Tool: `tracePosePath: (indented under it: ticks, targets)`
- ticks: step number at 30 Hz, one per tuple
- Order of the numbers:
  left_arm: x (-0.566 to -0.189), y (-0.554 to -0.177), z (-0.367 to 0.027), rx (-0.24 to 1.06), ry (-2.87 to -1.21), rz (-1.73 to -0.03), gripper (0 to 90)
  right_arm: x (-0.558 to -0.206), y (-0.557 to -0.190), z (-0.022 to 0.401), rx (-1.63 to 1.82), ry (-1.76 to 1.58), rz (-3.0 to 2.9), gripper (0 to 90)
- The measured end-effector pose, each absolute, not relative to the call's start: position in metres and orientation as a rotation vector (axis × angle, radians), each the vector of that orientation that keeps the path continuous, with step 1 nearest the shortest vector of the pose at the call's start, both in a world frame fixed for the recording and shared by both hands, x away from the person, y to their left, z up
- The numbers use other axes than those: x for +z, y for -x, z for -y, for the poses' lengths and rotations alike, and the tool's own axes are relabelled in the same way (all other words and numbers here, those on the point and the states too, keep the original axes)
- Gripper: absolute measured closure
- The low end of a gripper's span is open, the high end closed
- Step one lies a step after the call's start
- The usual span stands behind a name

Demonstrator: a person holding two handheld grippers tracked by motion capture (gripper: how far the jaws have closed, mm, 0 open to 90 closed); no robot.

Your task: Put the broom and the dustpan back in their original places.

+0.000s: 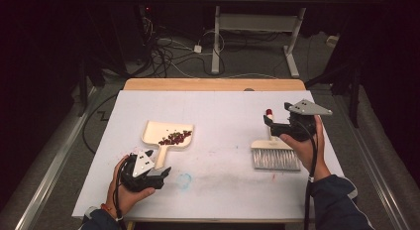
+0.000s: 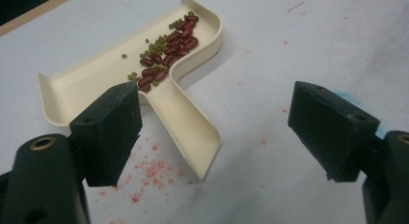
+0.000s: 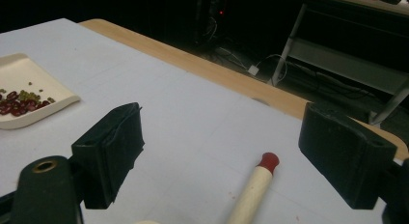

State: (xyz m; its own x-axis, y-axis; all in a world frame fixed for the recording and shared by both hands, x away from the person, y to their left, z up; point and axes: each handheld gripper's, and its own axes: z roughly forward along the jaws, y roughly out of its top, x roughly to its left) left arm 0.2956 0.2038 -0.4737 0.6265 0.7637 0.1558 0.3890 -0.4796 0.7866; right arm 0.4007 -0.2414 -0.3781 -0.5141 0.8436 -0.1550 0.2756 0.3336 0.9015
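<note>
A cream dustpan (image 1: 153, 131) lies left of centre on the white sheet, with red and green beans (image 1: 175, 138) piled at its back wall. My left gripper (image 1: 151, 166) stands open just short of the pan's handle (image 2: 185, 127), which lies between the jaws without touching them; the beans (image 2: 169, 50) sit beyond. A brush (image 1: 275, 153) with grey bristles lies at the right. Its cream handle (image 3: 253, 190) ends in a red tip (image 3: 268, 160). My right gripper (image 1: 277, 116) is open over that handle, apart from it. The dustpan (image 3: 24, 72) also lies far left in the right gripper view.
The white sheet (image 1: 223, 116) covers a wooden table, whose bare far edge (image 1: 213, 84) shows. Red smudges (image 2: 149, 168) and a blue mark (image 1: 184, 180) stain the sheet near the left gripper. Cables and a desk frame (image 1: 257, 22) lie on the floor beyond.
</note>
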Motion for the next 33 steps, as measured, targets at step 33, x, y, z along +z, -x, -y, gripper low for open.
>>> tracePosePath:
  ticks: [33]
  targets:
    - [-0.472,-0.294,-0.206,0.661,-2.100,-0.890,19.2,-0.397,-0.338,0.253,1.148,-0.808,-1.958,17.3]
